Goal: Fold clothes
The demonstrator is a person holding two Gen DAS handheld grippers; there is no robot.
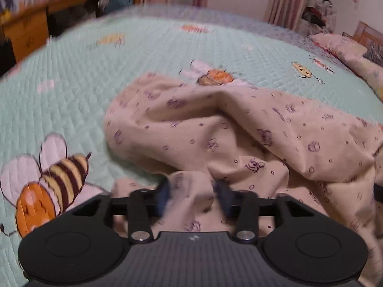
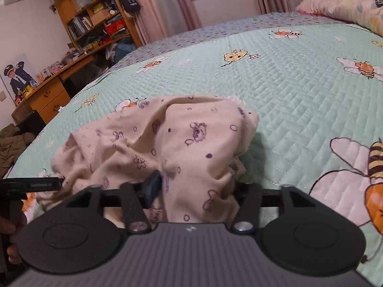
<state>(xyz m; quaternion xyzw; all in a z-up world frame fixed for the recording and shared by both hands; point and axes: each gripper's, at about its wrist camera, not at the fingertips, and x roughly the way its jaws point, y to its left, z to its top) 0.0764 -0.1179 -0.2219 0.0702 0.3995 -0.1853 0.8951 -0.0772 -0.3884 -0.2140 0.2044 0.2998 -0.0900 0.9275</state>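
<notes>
Cream printed garment bunched between left gripper fingers.

Left gripper jaws apart; right gripper apparently likewise, angled down.

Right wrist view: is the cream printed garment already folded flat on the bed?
No, the cream printed garment sits bunched in a rumpled heap on the green quilt, with cloth draped between the right gripper fingers.

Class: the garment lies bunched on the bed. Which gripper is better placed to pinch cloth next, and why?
Left, narrowly. The left gripper shows both fingers either side of a fold of the garment. On the right gripper, cloth hides one finger.
</notes>
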